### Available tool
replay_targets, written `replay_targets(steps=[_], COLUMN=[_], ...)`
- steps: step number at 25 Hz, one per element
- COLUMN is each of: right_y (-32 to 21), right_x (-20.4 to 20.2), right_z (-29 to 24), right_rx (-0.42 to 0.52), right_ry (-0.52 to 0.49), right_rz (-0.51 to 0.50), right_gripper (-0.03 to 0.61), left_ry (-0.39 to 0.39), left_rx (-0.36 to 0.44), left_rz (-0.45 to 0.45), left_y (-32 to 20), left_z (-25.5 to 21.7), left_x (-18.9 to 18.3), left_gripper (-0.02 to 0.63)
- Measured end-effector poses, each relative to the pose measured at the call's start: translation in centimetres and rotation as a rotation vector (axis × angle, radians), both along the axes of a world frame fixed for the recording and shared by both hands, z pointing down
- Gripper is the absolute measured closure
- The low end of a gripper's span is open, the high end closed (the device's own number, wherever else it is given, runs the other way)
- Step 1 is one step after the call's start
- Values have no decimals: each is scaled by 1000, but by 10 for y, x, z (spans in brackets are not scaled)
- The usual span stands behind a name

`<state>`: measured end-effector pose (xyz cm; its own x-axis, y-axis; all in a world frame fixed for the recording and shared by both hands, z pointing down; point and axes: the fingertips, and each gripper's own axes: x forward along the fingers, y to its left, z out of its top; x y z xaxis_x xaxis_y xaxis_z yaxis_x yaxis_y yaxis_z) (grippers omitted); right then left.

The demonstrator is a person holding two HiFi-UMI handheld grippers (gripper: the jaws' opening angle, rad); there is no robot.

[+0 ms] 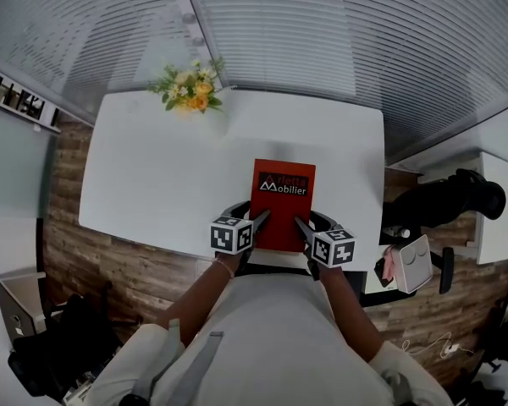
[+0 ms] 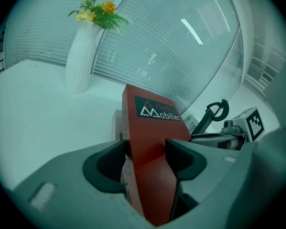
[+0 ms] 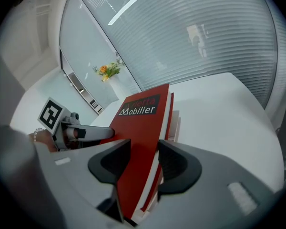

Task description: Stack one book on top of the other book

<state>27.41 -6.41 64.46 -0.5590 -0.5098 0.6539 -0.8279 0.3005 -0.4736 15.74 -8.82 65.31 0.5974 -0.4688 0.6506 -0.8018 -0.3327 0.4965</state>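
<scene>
A red book [image 1: 282, 197] titled in white on a black label is at the near middle of the white table [image 1: 152, 176]. My left gripper [image 1: 261, 219] is shut on its near left corner and my right gripper [image 1: 301, 223] is shut on its near right corner. In the left gripper view the red book [image 2: 150, 128] is clamped between the left gripper [image 2: 148, 149] pads and tilts up. Similarly, the right gripper [image 3: 143, 151] clamps the red book [image 3: 138, 128] in its own view. A pale second book [image 3: 174, 123] shows just under the red one, mostly hidden.
A white vase of yellow flowers [image 1: 189, 90] stands at the table's far edge, well beyond the books. Right of the table are a black bag [image 1: 444, 197] and a pale case [image 1: 411, 263]. Slatted blinds [image 1: 322, 32] back the table.
</scene>
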Motion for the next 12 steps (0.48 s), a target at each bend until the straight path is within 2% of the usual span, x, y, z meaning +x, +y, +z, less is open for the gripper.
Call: replay_targets(steps=[12], right_y=[-3], right_x=[1], right_z=[30], right_rx=[-73], right_ry=[0], right_rz=[16], right_gripper=[402], left_ry=[-5], left_rx=[-35], left_rz=[13], left_y=[-6], left_z=[30], left_x=[2], left_gripper=[342])
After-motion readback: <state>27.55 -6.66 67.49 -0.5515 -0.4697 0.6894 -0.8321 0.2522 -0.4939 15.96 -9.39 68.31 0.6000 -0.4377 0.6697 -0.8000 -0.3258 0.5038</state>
